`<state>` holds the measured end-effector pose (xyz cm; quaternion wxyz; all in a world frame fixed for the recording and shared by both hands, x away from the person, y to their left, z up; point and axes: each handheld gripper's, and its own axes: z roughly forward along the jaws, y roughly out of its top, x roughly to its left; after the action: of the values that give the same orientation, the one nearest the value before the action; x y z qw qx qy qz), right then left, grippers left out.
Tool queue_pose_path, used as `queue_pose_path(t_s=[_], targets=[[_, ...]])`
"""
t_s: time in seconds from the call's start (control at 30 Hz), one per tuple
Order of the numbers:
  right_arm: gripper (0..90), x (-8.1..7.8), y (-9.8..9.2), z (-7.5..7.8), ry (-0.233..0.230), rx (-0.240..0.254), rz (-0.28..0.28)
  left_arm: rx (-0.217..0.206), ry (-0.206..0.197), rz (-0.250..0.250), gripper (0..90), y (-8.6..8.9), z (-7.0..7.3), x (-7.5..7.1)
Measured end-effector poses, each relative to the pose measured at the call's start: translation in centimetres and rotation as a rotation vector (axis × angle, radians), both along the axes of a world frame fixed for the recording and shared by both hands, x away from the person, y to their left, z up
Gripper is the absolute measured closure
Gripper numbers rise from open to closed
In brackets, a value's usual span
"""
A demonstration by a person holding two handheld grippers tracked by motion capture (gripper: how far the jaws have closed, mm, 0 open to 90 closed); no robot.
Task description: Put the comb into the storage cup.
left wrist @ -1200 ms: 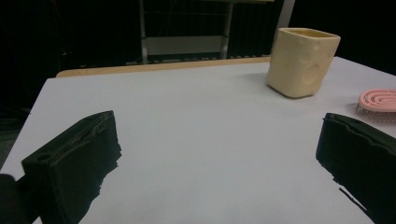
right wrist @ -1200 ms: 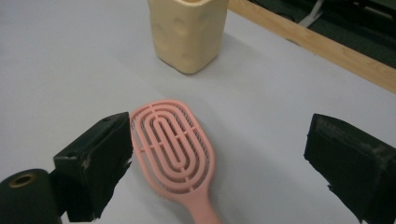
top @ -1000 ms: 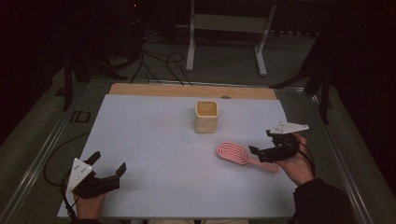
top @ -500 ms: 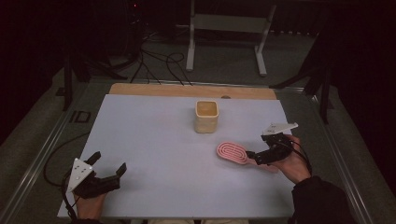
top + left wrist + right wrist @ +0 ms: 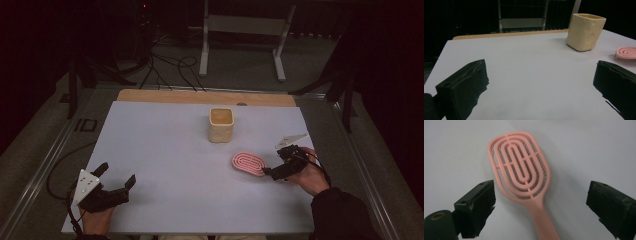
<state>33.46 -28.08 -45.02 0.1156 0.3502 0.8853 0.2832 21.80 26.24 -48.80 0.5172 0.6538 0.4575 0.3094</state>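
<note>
A: Far left first. Near the front-left corner of the white table top [image 5: 165, 150], left gripper [image 5: 116, 186], jaws spread wide, nothing between them. Resting low over bare surface, held in a hand [image 5: 95, 216].

B: Same from the left gripper view: two black jaws well apart, only blank table between. Anything ahead of it?

A: Centre, toward the far edge: cream square cup [image 5: 221, 124], upright, standing alone. Well apart from both grippers. Beyond the white top, a strip of wooden board [image 5: 200, 96], then cables [image 5: 165, 65] on the floor and a metal stand [image 5: 245, 37].

B: And right of the cup?

A: Pink vented hairbrush [image 5: 249, 163], lying flat on the table, right of centre, nearer than the cup, handle pointing toward the right gripper [image 5: 274, 172].

B: Right gripper clamped on it?

A: Not clamped. In the right gripper view, jaws wide apart, one on each side of the hairbrush [image 5: 520, 173] handle, neither touching. Handle running down between them, head farther out. Nothing blocking the approach.

B: Different from a second ago?

A: Left gripper unchanged, same spot, same spread. Right gripper lower and closer to the brush handle, tilted down more. Brush and cup not shifted.
</note>
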Motion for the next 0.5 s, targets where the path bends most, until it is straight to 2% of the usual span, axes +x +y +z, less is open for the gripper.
queue_pose_path(t_s=[0.1,0.27,0.5], targets=[[8.4,0.0,0.1,-0.3,0.01,-0.006,-0.001,0.0,0.001,0.0,0.0,0.0,0.0,0.0],[8.4,0.2,0.3,-0.9,0.026,-0.043,0.01,0.0,0.002,-0.004,0.0,-0.1,0.0,0.0],[8.5,-0.1,0.9,-1.7,0.049,-0.088,0.049,0.003,0.004,-0.005,0.0,-0.1,0.0,0.0]])
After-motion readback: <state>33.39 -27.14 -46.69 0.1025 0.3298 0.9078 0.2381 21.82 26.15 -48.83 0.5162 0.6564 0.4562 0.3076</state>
